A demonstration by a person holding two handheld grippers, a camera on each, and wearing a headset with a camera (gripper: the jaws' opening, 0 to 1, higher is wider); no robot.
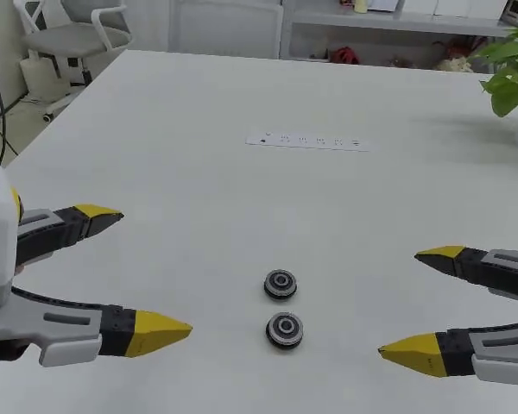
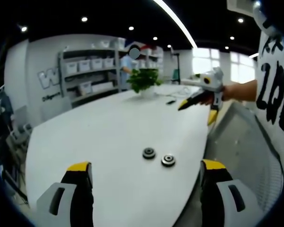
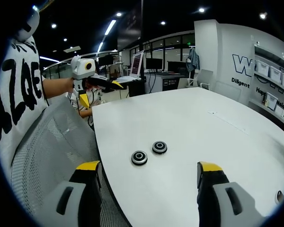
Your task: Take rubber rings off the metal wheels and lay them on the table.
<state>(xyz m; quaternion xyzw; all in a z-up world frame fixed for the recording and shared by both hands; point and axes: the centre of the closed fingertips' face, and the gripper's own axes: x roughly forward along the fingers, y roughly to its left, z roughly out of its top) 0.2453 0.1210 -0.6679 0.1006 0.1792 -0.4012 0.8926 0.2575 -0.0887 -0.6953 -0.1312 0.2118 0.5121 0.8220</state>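
Wheels (image 1: 281, 285), two of them, lie flat on the table (image 1: 198, 121), one just beyond the other at its 12 o'clock with a small gap between them. Each carries a dark ring (image 1: 268, 285) round its rim.

The left gripper (image 1: 155, 272) hangs over the table with its jaws spread wide and nothing between them. In the head view the wheels sit at its 3 o'clock, well apart from its yellow tips. The right gripper (image 1: 399, 302) is likewise released and empty, with the wheels at its 9 o'clock, also well apart.

In the left gripper view the wheels lie ahead between the jaws, near 12 o'clock, and the other gripper shows at 1 o'clock beyond them. In the right gripper view the wheels again lie ahead between the jaws, and the other gripper shows at 10 o'clock.

Farther out in the head view, a white strip (image 1: 306, 141) of sockets lies on the table at the wheels' 12 o'clock. A plant (image 1: 509, 73) stands at 2 o'clock by the table's edge, and a chair (image 1: 73, 34) stands off the table at 11 o'clock
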